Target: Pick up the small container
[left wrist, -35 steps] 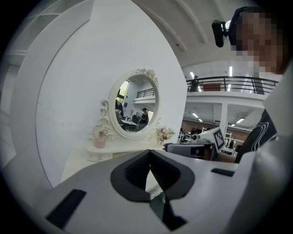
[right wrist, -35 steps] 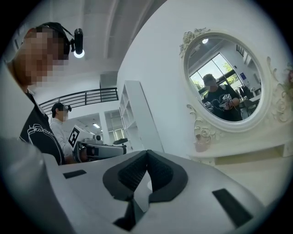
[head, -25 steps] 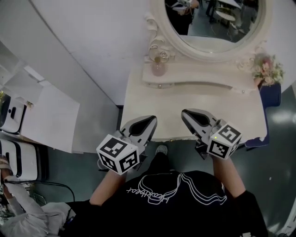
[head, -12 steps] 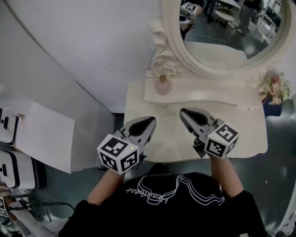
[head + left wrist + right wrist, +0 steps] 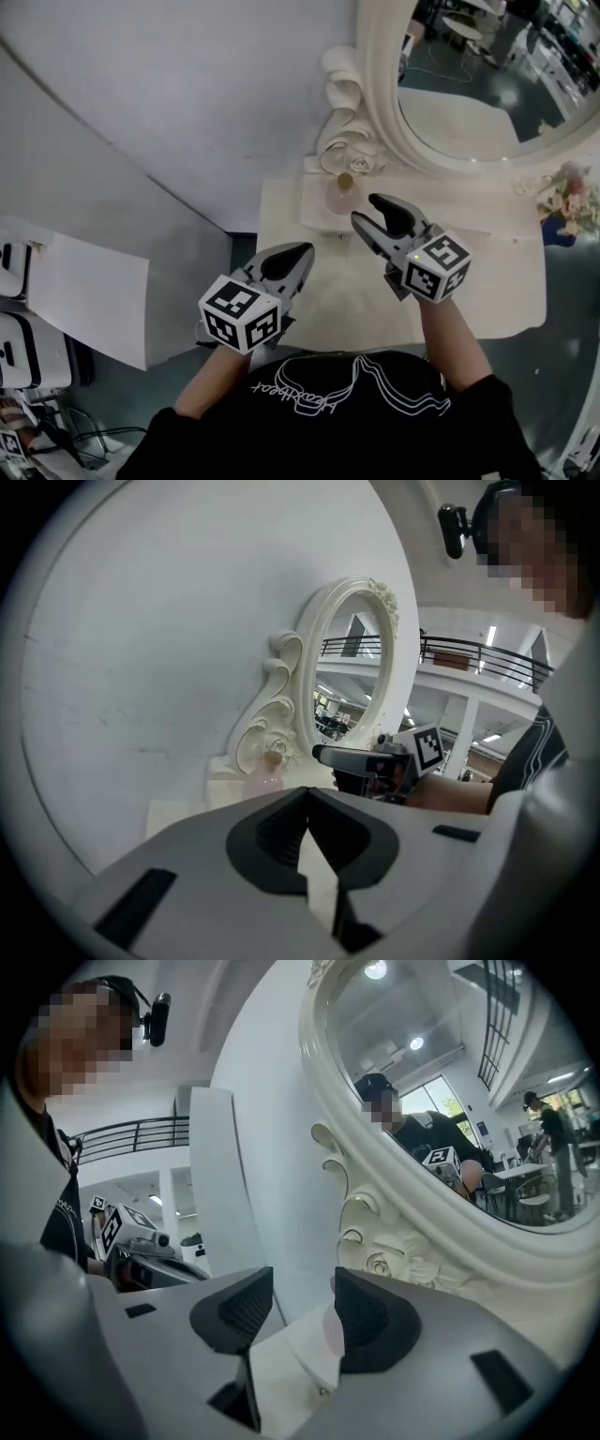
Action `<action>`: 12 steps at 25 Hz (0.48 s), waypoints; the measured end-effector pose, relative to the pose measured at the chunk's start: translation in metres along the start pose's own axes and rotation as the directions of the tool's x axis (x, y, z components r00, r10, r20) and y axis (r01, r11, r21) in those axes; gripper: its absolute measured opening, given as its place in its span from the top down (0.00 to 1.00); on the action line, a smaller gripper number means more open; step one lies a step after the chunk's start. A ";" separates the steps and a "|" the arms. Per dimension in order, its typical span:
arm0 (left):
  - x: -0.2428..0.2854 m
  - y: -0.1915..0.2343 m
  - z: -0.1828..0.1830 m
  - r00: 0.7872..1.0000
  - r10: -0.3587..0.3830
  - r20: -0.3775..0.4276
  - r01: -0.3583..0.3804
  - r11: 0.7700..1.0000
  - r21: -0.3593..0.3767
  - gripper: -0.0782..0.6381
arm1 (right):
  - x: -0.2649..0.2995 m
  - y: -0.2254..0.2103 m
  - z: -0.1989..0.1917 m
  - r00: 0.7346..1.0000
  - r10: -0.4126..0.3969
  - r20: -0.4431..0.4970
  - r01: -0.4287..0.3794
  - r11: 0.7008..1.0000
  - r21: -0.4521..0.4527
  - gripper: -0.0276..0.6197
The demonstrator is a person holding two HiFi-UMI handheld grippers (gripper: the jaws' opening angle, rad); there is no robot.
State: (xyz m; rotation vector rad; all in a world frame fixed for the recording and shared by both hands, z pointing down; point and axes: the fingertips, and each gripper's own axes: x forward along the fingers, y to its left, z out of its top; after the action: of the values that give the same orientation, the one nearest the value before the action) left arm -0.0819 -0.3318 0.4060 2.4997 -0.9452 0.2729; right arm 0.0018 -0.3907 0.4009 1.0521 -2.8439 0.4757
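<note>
The small container (image 5: 338, 194) is a pale pink bottle with a gold cap, standing on the raised shelf of the cream dressing table (image 5: 314, 314) below the mirror's scroll. My right gripper (image 5: 366, 212) is just in front of it and a little to its right, its jaws opening with nothing between them. In the right gripper view, the bottle (image 5: 331, 1330) peeks past the right jaw beyond the gap (image 5: 305, 1302). My left gripper (image 5: 302, 251) hovers shut over the table's near left. From the left gripper (image 5: 307, 799), the bottle (image 5: 265, 780) shows ahead, with the right gripper (image 5: 323, 754) beside it.
An oval mirror (image 5: 469, 84) in a carved cream frame (image 5: 349, 150) rises behind the bottle. Flowers (image 5: 577, 202) sit at the shelf's right end. A white wall stands to the left, and a white cabinet top (image 5: 89, 286) lies beyond the table's left edge.
My right gripper has moved forward toward the pink bottle and its jaws have gone from shut to spread. The left gripper has stayed in place, shut.
</note>
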 end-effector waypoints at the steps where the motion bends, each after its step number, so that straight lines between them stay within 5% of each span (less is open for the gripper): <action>1: 0.002 0.005 0.000 1.000 0.000 -0.004 0.000 1.000 -0.005 0.88 | 0.007 -0.005 -0.001 1.000 -0.010 -0.005 0.010 1.000 -0.008 0.64; 12: 0.006 0.046 -0.007 0.999 0.033 -0.014 -0.034 0.998 -0.060 0.88 | 0.055 -0.042 -0.025 0.994 -0.087 -0.059 0.084 0.995 -0.061 0.61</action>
State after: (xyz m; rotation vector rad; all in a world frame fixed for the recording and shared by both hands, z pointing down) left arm -0.1087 -0.3624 0.4301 2.4263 -0.9768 0.2673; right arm -0.0138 -0.4473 0.4451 1.1228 -2.7287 0.4078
